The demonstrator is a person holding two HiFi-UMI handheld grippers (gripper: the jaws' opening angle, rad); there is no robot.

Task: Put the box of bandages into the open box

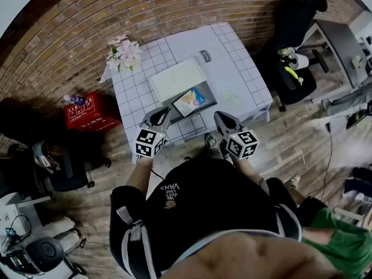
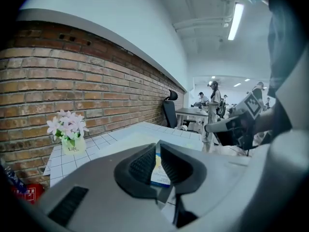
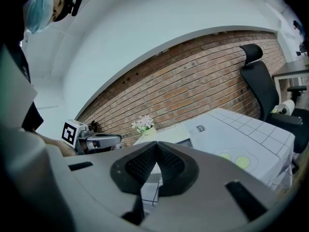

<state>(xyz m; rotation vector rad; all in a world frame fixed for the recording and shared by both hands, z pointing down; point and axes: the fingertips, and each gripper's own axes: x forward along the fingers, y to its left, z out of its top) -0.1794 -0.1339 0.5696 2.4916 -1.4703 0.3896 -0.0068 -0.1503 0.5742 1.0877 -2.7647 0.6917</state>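
The box of bandages [image 1: 190, 102], colourful face up, lies flat inside the open grey box [image 1: 204, 88], whose white lid [image 1: 174, 77] is folded back toward the wall. My left gripper [image 1: 165, 110] hovers over the table's front edge, just left of the open box and apart from it. Its jaws stand almost together with a narrow slit, and in the left gripper view [image 2: 158, 149] the bandage box [image 2: 160, 170] shows through that slit, farther off. My right gripper [image 1: 220, 116] hangs at the front edge to the right, and in the right gripper view [image 3: 155, 151] its jaws meet, empty.
The table [image 1: 238, 63] has a white checked cloth. A pot of pale flowers [image 1: 123, 54] stands at its back left corner, and two pale green discs [image 1: 231, 97] lie at the right. A red crate [image 1: 87, 110] sits on the floor left, a black office chair [image 1: 296, 16] right.
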